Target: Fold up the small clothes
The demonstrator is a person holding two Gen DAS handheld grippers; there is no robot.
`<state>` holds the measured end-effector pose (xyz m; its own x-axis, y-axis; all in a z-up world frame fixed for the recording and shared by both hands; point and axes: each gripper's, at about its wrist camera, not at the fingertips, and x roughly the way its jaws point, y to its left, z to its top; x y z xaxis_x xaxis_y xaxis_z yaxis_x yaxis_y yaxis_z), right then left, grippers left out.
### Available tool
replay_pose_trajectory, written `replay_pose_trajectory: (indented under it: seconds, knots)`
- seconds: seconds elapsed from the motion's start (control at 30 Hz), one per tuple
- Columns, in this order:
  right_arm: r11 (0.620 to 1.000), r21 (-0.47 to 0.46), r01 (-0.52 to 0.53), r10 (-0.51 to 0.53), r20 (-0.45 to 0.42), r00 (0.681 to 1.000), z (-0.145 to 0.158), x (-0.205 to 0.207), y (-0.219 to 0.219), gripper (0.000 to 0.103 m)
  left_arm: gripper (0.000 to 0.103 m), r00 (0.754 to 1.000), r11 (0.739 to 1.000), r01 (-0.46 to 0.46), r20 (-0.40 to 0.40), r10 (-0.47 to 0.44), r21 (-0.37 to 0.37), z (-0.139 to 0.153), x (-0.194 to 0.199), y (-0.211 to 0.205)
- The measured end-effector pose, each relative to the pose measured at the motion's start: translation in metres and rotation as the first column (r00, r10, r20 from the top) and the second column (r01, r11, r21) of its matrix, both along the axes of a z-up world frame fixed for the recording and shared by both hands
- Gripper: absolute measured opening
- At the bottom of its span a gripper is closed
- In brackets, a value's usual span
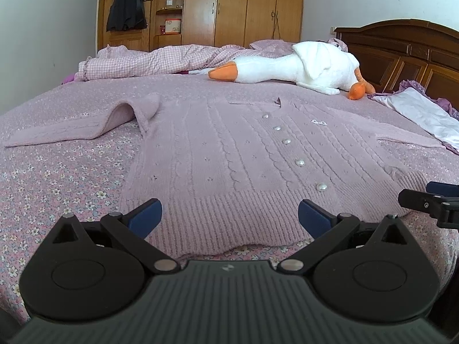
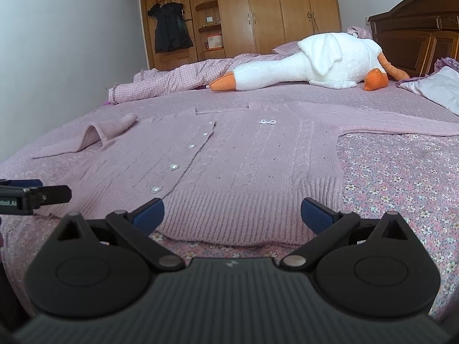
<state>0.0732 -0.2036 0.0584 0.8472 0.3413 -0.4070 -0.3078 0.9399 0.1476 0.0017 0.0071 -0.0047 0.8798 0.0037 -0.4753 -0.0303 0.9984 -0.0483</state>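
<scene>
A pale pink cable-knit cardigan [image 1: 229, 166] [image 2: 243, 160] with pearl buttons lies flat and face up on the bed, hem nearest me. Its left sleeve [image 1: 74, 129] stretches out with a humped fold near the shoulder; its right sleeve [image 2: 387, 120] lies straight out. My left gripper [image 1: 229, 218] hovers open over the hem's left half, nothing between its blue pads. My right gripper [image 2: 232, 215] hovers open over the hem's right half, also holding nothing. Each gripper shows at the edge of the other's view: the right gripper [image 1: 430, 200], the left gripper [image 2: 34, 196].
The floral bedspread [image 1: 57, 189] covers the bed. A big white plush goose [image 1: 301, 68] and a checked pink quilt [image 1: 143, 63] lie beyond the cardigan. A white pillow [image 1: 424, 114] and dark headboard [image 1: 401, 51] are at right; wardrobes [image 1: 229, 5] stand behind.
</scene>
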Motion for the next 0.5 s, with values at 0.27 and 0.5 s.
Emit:
replay_pose_trajectory:
  seconds: [0.27, 0.5]
  knots:
    - [1.000, -0.003, -0.004, 0.004, -0.002, 1.000, 0.0003, 0.0001, 0.0004, 0.103, 0.103, 1.000, 1.000, 0.001, -0.001, -0.001, -0.004, 0.0000, -0.0001, 0.0010]
    - [1.000, -0.005, -0.008, 0.008, -0.004, 1.000, -0.0003, 0.0005, 0.0010, 0.103, 0.103, 1.000, 1.000, 0.001, -0.001, -0.001, -0.006, 0.0003, -0.0004, 0.0016]
